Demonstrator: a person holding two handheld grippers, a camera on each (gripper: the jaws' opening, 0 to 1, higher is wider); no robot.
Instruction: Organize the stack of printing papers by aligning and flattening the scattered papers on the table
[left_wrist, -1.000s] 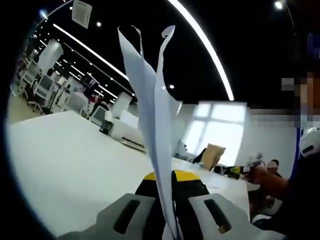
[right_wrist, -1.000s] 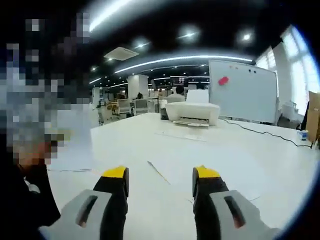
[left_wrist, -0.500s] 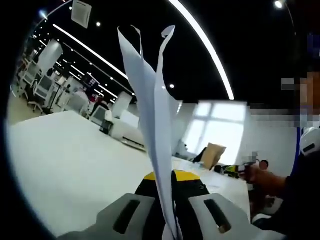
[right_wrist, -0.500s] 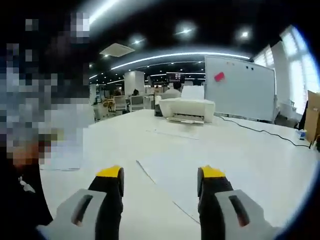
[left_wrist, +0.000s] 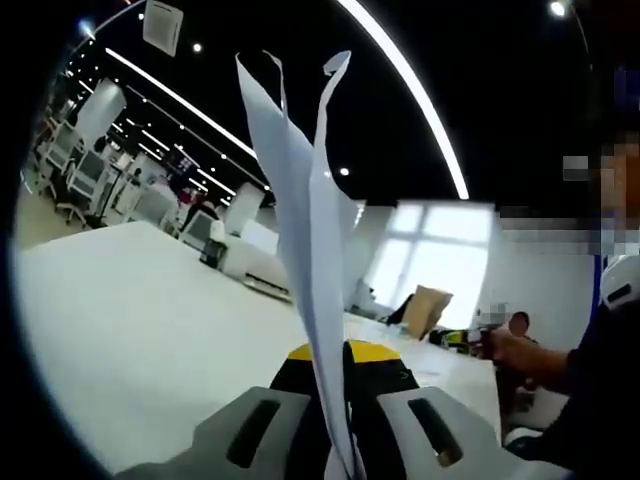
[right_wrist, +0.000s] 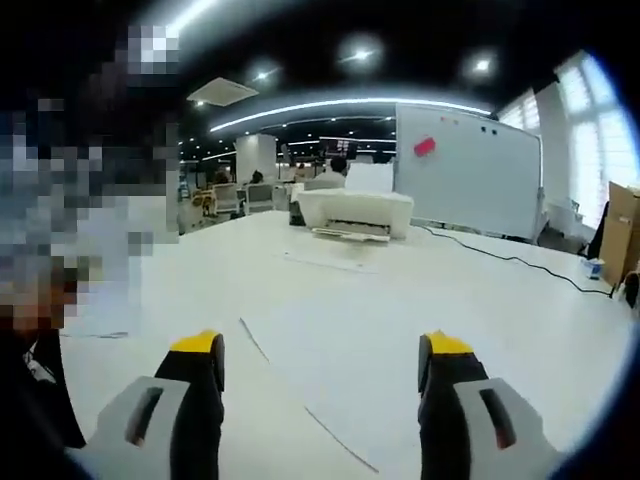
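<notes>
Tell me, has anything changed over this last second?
The right gripper has spread its jaws wider over the sheets on the table, with nothing between them. The left gripper stays shut on the upright paper.

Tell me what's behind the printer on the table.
Behind the printer stands a whiteboard with a pink note. A seated person's head shows just over it; the rest is hidden.

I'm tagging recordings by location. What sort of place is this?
Most likely an open-plan office: a printer sits on a long white table, a whiteboard stands behind it, and rows of desks and chairs run under strip ceiling lights.
</notes>
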